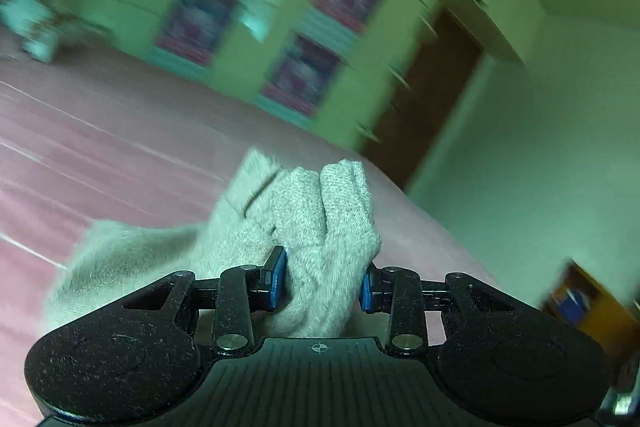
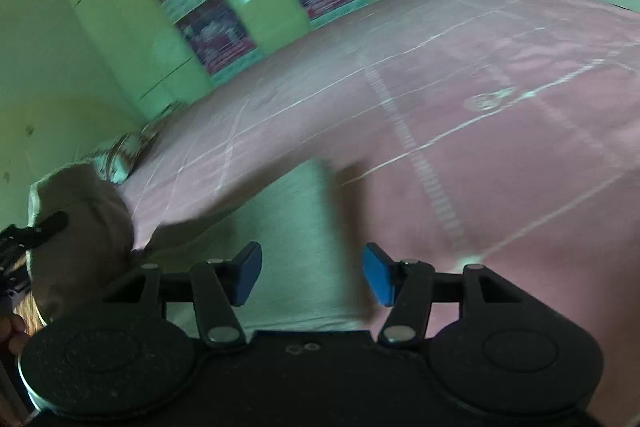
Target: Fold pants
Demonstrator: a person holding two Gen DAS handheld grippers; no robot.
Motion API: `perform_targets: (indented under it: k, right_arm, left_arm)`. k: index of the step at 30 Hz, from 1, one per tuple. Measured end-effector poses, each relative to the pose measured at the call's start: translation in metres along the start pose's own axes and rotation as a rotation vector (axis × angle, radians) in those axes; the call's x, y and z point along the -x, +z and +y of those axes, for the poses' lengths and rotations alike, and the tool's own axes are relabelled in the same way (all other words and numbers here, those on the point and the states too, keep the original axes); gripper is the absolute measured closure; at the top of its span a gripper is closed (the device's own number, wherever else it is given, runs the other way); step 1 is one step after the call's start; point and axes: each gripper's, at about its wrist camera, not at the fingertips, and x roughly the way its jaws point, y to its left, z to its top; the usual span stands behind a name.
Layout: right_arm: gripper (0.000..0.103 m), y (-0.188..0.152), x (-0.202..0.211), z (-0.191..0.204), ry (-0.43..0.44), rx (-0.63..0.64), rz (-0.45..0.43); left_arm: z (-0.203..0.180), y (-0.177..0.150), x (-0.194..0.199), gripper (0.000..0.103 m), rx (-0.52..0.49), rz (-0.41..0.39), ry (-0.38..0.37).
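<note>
A: What is the cloth like?

B: The pants [image 1: 304, 227] are a pale grey knit, soft and fuzzy, with a fine ribbed weave. In the left wrist view a thick bunch of folds stands up between the blue pads [image 1: 278, 281], and the rest trails down to the near left onto the pink bedsheet [image 1: 120, 131]

A: So the left gripper has them?

B: Yes, the left gripper [image 1: 322, 283] is clamped on that bunch, its black linkage arms drawn in against the fabric on both sides. It is tilted, so the bed slopes across the frame

A: And the sheet?

B: Smooth and pink, with thin pale lines crossing in a grid and a small round pale motif [image 2: 490, 101] at the far right in the right wrist view

A: The right gripper?

B: The right gripper [image 2: 312, 275] is released, its blue pads [image 2: 378, 281] well apart with nothing between them. It hangs over a flat grey stretch of the pants [image 2: 288, 227] lying on the bed near the camera; whether it touches the cloth I cannot tell

A: Anything else?

B: A green wardrobe [image 1: 304, 39] with dark patterned panels stands at the far side, blurred, and a brown door [image 1: 424, 87] is to its right. At the far left edge of the right wrist view, another bunch of grey cloth sits around a black gripper part
</note>
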Motion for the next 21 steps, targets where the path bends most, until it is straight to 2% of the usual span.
perform_targets:
  k: [1,2,3,4,5,6,8,10,12,15,18,21]
  right_arm:
    - [0.053,0.004,0.005,-0.011,-0.01,-0.017,-0.009]
    - [0.05,0.007,0.009,-0.021,-0.019,-0.035,-0.017]
    - [0.047,0.01,0.014,-0.032,-0.03,-0.06,-0.027]
    - [0.047,0.012,0.016,-0.04,-0.039,-0.081,-0.033]
    - [0.047,0.014,0.017,-0.049,-0.043,-0.103,-0.037]
    - [0.047,0.016,0.019,-0.055,-0.04,-0.126,-0.039]
    - [0.047,0.016,0.016,-0.06,-0.024,-0.139,-0.043]
    - [0.047,0.014,0.01,-0.058,0.01,-0.151,-0.035]
    - [0.047,0.011,0.001,-0.053,0.064,-0.16,-0.012]
    - [0.047,0.0,-0.013,-0.027,0.15,-0.146,0.032]
    - [0.048,-0.007,-0.023,-0.005,0.204,-0.126,0.074]
    - [0.054,-0.01,-0.031,0.014,0.232,-0.108,0.087]
  left_arm:
    - [-0.019,-0.012,-0.017,0.067,-0.024,0.05,-0.027]
    - [-0.039,-0.028,-0.035,0.063,-0.062,0.121,-0.033]
    - [-0.054,-0.04,-0.049,0.054,-0.084,0.194,-0.021]
    - [-0.067,-0.051,-0.057,0.052,-0.107,0.246,0.01]
    - [-0.073,-0.058,-0.053,0.047,-0.124,0.234,0.017]
    - [-0.071,-0.061,-0.044,0.044,-0.102,0.206,-0.015]
    - [-0.053,-0.059,-0.024,0.044,0.003,0.184,-0.014]
    - [-0.034,-0.05,0.005,0.044,0.031,0.128,0.009]
    - [-0.015,-0.044,0.039,0.044,0.048,0.081,0.052]
    - [0.014,-0.043,0.083,0.044,0.049,0.051,0.14]
    - [0.044,-0.052,0.119,0.044,0.069,0.069,0.238]
    - [0.064,-0.064,0.145,0.044,0.082,0.079,0.298]
